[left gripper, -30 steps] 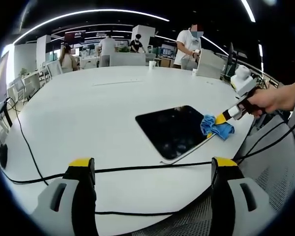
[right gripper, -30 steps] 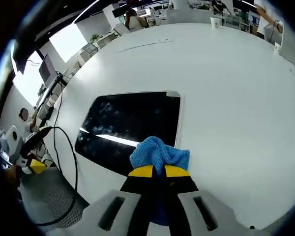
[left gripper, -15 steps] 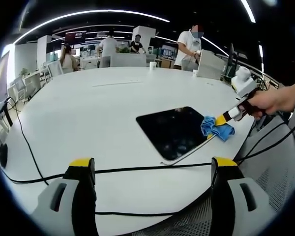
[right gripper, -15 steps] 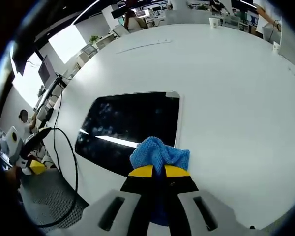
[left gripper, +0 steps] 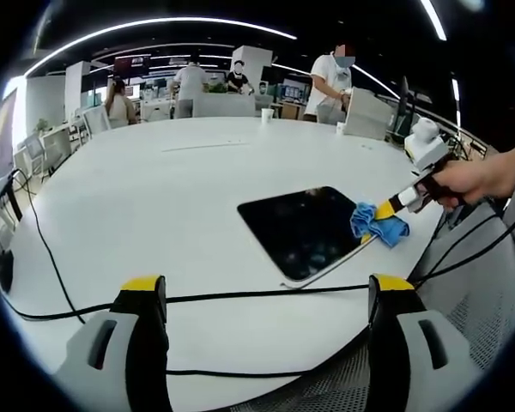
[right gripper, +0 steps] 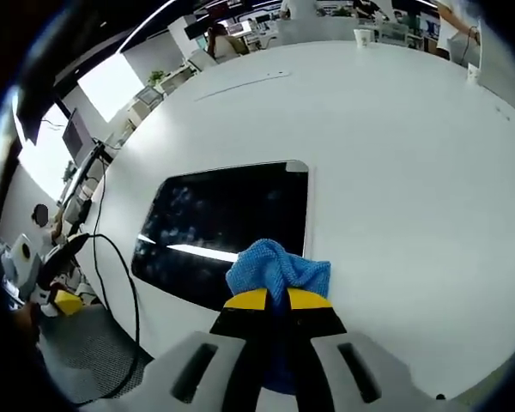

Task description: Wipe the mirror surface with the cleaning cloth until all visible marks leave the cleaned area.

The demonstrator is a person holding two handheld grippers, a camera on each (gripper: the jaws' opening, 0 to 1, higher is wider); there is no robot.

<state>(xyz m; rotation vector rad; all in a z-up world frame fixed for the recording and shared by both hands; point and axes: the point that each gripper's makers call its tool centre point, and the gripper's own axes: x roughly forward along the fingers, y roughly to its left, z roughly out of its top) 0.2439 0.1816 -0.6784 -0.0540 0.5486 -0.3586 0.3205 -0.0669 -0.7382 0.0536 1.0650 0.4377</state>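
Note:
A dark rectangular mirror (left gripper: 305, 228) (right gripper: 219, 223) lies flat on the white table (left gripper: 154, 189); smudges show on its glass. My right gripper (right gripper: 273, 298) is shut on a blue cleaning cloth (right gripper: 279, 269), which rests at the mirror's near edge. In the left gripper view that cloth (left gripper: 378, 223) sits at the mirror's right corner, held by the right gripper (left gripper: 384, 209) in a person's hand (left gripper: 476, 176). My left gripper (left gripper: 266, 287) stands open over the table's near edge, well short of the mirror, with nothing between its jaws.
Black cables (left gripper: 223, 299) run across the table in front of the left gripper. Several people (left gripper: 330, 81) stand at desks beyond the table's far side. A paper cup (left gripper: 265, 112) sits near the far edge. A grey mesh chair (left gripper: 472, 318) is at the right.
The right gripper view has shifted slightly, with the mirror and cloth a touch lower. The cloth stays at the mirror's edge and the left gripper has not moved.

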